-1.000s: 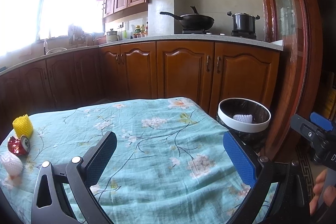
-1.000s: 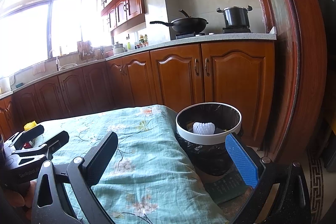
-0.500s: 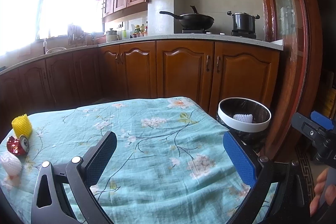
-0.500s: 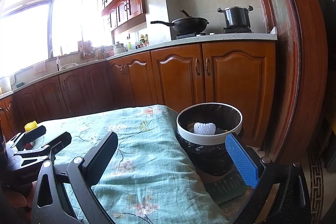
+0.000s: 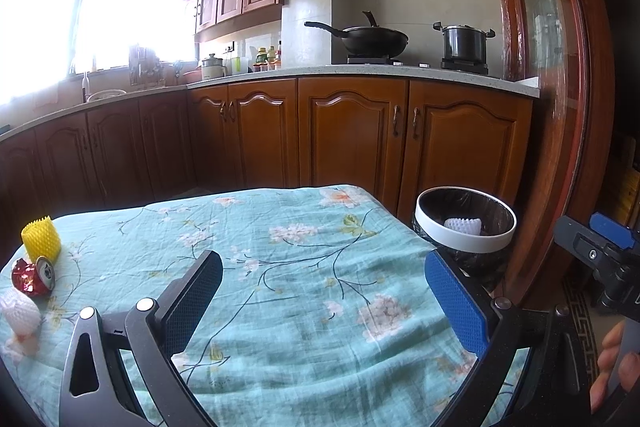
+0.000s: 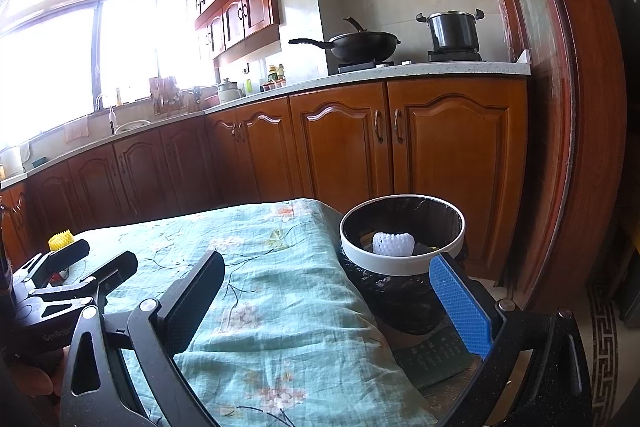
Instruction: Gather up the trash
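A yellow foam net, a crushed red can and a white foam net lie at the left edge of the table with the teal floral cloth. A white-rimmed bin with a black liner stands off the table's right end and holds a white foam net; it also shows in the right wrist view. My left gripper is open and empty over the cloth. My right gripper is open and empty, near the bin.
Wooden kitchen cabinets run behind the table, with a wok and a pot on the stove. A wooden door frame stands right of the bin. The left gripper shows at the left of the right wrist view.
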The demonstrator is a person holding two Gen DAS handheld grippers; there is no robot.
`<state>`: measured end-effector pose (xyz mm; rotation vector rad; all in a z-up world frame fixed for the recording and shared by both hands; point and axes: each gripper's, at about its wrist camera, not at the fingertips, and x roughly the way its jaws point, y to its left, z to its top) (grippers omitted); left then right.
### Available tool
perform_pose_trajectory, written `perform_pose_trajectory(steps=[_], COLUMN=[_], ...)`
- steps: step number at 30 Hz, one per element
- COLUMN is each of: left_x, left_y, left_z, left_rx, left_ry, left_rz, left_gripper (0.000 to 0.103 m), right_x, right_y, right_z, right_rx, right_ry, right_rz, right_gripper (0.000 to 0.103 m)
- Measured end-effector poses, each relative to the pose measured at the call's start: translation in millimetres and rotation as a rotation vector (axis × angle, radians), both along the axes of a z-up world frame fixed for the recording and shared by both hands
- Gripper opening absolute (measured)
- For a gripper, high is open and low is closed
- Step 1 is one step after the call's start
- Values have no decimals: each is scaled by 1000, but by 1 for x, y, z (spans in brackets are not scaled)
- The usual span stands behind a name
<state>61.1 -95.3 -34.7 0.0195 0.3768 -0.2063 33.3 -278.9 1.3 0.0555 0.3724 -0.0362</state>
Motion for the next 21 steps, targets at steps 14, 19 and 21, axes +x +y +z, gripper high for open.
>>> perform_pose_trajectory(steps=[14, 19, 21], left_x=[0, 1, 2], left_y=[0, 1, 2], left_z=[-1, -3, -4], left_rx=[-3, -6, -9], left_ry=[3, 7, 14], left_rz=[-4, -3, -5], left_gripper=[102, 102, 102], right_x=[2, 5, 6], right_y=[1, 0, 0], right_z=[-2, -5, -6], right_rx=[5, 13, 20], right_ry=[6, 18, 23], right_rz=[4, 9, 10], right_gripper=[103, 103, 103])
